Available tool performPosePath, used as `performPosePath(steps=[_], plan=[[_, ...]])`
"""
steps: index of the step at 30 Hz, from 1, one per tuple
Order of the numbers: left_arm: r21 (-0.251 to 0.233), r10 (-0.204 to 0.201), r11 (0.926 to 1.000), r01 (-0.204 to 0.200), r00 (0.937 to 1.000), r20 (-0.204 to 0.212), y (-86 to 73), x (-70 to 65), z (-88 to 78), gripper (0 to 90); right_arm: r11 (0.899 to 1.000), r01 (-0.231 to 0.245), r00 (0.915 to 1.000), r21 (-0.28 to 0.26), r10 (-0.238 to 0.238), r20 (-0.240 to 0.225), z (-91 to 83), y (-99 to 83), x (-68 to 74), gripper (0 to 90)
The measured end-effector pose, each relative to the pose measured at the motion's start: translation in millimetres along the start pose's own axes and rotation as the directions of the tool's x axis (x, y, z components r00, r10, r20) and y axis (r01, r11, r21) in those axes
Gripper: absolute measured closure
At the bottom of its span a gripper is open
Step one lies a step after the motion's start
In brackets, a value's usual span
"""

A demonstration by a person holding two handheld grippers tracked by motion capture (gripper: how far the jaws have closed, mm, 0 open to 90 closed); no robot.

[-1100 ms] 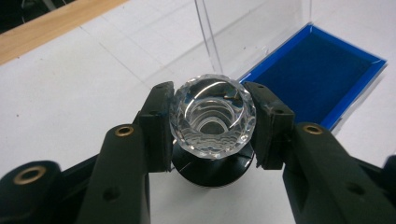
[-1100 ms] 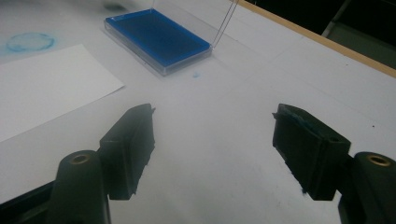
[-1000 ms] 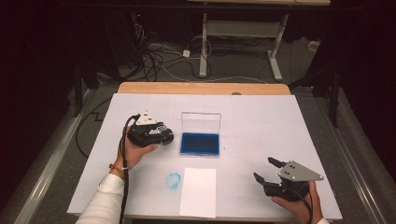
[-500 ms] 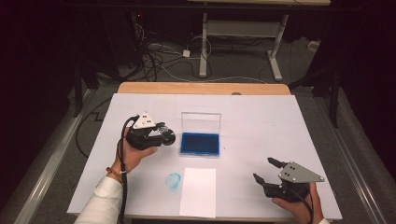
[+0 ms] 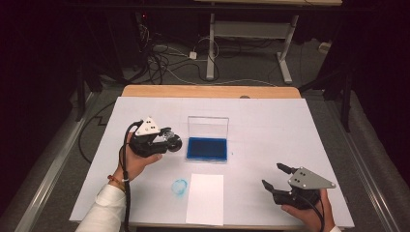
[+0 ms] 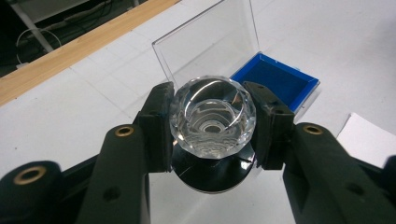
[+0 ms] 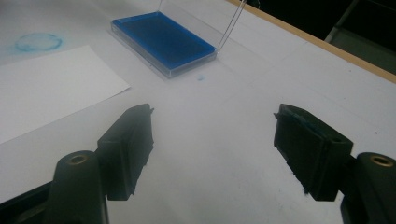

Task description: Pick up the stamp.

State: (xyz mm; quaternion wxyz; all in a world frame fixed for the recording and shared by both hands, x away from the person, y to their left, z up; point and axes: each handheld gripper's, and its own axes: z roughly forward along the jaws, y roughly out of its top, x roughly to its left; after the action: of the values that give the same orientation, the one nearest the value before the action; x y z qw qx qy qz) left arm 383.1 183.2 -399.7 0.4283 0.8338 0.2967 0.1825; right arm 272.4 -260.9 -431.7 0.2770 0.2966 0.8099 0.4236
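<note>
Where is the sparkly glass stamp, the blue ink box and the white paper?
glass stamp (image 6: 213, 120), left gripper view, faceted top.
blue ink box (image 5: 207, 148), high view, ink pad.
white paper (image 5: 205, 199), high view, sheet's middle.

We see a clear, faceted glass knob (image 6: 212, 116) on a glossy black base, clamped in our black left claw (image 6: 212, 126), whose brass-coloured rivets glint. Just beyond that claw stands a transparent case (image 5: 208, 140) with a deep blue pad and a see-through lid. The desk (image 5: 270, 125) is white with a pale wood far edge. Ahead of our black right claw (image 7: 212, 149) lie a plain white sheet (image 7: 42, 88) and a faint blue ring stain (image 7: 37, 42).
</note>
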Motion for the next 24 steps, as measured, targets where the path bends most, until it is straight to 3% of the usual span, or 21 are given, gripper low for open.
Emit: performPosePath(steps=[24], plan=[[-0.052, 0.052, 0.9974, -0.049, 0.9971, 0.056, 3.5, -21.0, -18.1, 54.4, 1.000, -0.011, 0.9999, 0.002, 0.011, 0.004, 4.8, 1.8, -1.9, 27.8]])
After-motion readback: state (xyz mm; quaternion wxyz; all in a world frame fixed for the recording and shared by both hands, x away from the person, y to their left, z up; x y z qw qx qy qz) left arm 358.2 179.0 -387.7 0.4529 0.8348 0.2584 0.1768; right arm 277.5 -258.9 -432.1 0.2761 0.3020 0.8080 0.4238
